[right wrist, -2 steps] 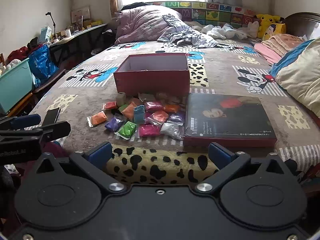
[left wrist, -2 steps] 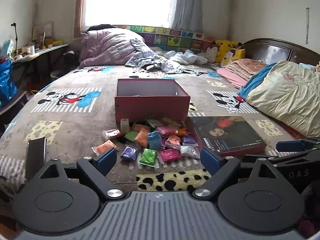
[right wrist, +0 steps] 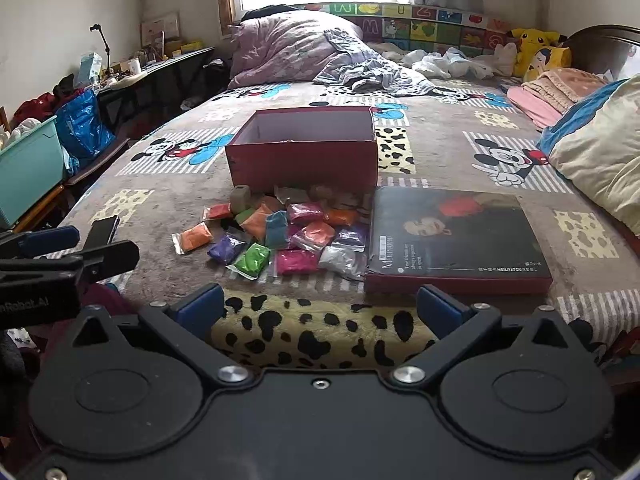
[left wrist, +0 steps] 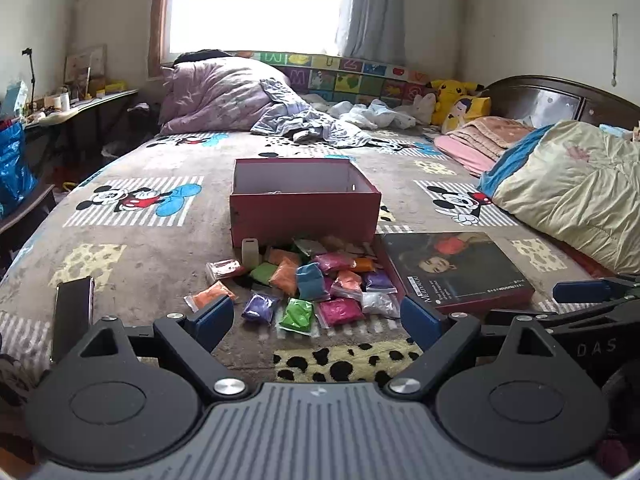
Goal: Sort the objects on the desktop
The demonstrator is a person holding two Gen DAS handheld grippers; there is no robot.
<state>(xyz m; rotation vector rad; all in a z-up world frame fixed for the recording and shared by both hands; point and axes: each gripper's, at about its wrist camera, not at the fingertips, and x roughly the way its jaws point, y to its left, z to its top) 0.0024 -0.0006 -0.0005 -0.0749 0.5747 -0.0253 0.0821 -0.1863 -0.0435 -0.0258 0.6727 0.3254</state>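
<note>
A bed (left wrist: 132,264) covered by a cartoon-print blanket is seen from two handheld grippers held low at its near edge. Toward the middle of the bed an open red box (left wrist: 305,216) is set, its inside apparently empty, so it is judged to be the container meant for the sorting. Just in front of the box a heap of small coloured packets (left wrist: 316,284) is spread: orange, purple, green, pink, blue and white bags, some overlapping. A small pale block (left wrist: 250,253) is stood upright at the heap's left, touching the box front. To the right of the heap the box lid (right wrist: 452,236), dark with a printed portrait, is laid flat, one packet touching its edge. A dark phone (left wrist: 73,312) is left near the left edge of the bed, well apart from the packets.

The left gripper (left wrist: 318,316) is held with its fingers wide apart and nothing between them, aimed at the near packets. The right gripper (right wrist: 320,310) is likewise spread and empty, pointed between heap and lid. No packet is yet judged to be inside the box, so the sorting seems hardly begun
</note>
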